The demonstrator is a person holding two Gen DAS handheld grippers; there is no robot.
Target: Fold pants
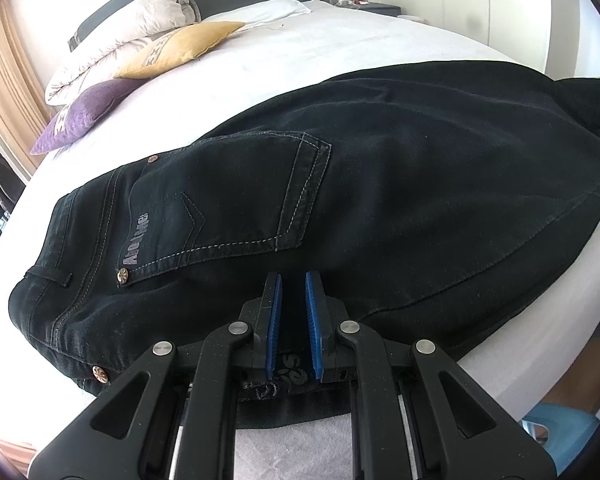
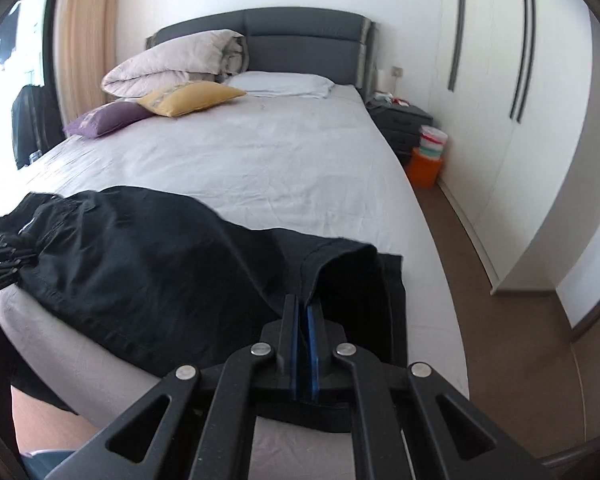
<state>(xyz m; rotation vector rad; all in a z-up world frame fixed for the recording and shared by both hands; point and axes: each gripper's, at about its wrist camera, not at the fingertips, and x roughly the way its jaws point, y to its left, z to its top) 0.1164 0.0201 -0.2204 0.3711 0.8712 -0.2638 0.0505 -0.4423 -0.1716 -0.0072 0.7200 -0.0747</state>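
Observation:
Black jeans [image 1: 379, 184] lie across the near edge of the white bed [image 1: 339, 52], folded lengthwise, back pocket up, waistband at the left. My left gripper [image 1: 293, 280] rests over the seat area near the front edge, jaws narrowly apart with dark fabric between the blue pads [image 1: 275, 312]; a firm hold is unclear. In the right wrist view the jeans [image 2: 160, 264] stretch left to right. My right gripper [image 2: 301, 308] is shut on the leg hem [image 2: 339, 256], lifting it slightly off the sheet. The left gripper [image 2: 4, 264] shows at the far left edge.
Purple [image 2: 104, 118] and yellow [image 2: 188, 98] cushions, a folded duvet [image 2: 172, 62] and a white pillow [image 2: 284, 84] lie at the headboard. A nightstand [image 2: 399, 124], orange bin [image 2: 423, 168] and white wardrobe [image 2: 499, 80] stand to the right, past brown floor [image 2: 499, 320].

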